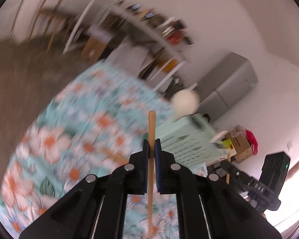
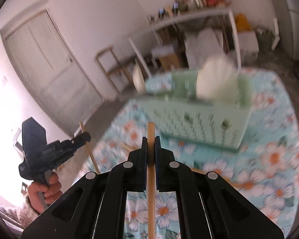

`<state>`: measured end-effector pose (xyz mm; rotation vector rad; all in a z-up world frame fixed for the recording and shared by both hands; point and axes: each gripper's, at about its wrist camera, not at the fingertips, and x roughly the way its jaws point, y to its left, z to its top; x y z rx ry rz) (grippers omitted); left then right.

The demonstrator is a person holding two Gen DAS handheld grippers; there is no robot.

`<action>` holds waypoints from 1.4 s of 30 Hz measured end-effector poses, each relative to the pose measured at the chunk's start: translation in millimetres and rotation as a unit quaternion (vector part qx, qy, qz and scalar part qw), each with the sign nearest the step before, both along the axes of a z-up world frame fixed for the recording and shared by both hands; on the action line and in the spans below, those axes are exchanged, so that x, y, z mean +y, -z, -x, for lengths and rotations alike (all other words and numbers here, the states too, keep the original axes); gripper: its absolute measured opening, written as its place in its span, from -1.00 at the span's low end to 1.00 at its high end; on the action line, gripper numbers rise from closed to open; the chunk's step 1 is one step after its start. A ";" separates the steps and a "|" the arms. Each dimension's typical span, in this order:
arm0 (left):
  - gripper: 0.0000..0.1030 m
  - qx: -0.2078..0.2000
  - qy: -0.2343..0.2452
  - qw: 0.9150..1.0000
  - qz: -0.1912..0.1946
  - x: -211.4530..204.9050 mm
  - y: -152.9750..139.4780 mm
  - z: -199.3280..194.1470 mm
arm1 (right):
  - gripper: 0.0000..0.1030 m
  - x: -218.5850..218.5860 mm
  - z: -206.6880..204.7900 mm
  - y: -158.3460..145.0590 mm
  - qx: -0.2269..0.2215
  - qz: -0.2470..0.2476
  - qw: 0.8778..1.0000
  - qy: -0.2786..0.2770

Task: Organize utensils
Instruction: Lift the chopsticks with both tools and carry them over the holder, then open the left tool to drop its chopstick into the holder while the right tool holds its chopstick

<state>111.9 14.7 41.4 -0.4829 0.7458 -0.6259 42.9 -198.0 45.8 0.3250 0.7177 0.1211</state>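
Green crate (image 2: 199,123), seemingly holding white utensils (image 2: 217,77)

I see a thin, pale wooden chopstick (image 1: 151,177) pinched upright between the closed pads of my left hand-held gripper (image 1: 151,145), its blunt tip poking above them. A second wooden chopstick (image 2: 150,179) stands the same way in my right hand-held gripper (image 2: 151,141). Beyond both, a mint-green perforated utensil caddy (image 2: 199,123) sits on the flowered surface (image 2: 269,159), blurred white utensils (image 2: 215,79) standing in it.
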 end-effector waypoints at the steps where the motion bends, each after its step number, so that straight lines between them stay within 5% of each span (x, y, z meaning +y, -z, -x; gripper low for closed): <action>1: -0.90 -0.019 0.005 1.000 -0.005 -3.7 -8.1 3.3 | -0.91 -1.3 5.1 -4.0 -0.008 0.003 1.000 0.006; 11: -0.90 -0.146 0.063 0.987 -0.004 -48.9 -98.2 8.7 | -0.91 -17.9 28.5 0.3 -0.024 -0.041 0.998 0.042; 18: -0.90 -0.252 0.074 0.965 0.027 -85.8 -168.1 7.0 | -0.91 -28.8 35.8 -16.0 -0.052 -0.047 0.996 0.047; 23: -0.90 -0.307 0.046 0.950 0.009 -117.5 -178.7 -8.6 | -0.91 -33.9 40.9 -18.8 -0.064 -0.053 0.995 0.052; 33: -0.90 -0.265 0.033 0.962 -0.060 -185.6 -120.9 -64.1 | -0.91 -49.1 40.9 -11.2 -0.052 -0.055 0.995 0.062; 42: -0.89 -0.210 0.059 0.972 -0.087 -194.5 -85.5 -74.0 | -0.91 -53.7 35.6 -6.5 -0.039 -0.055 0.995 0.067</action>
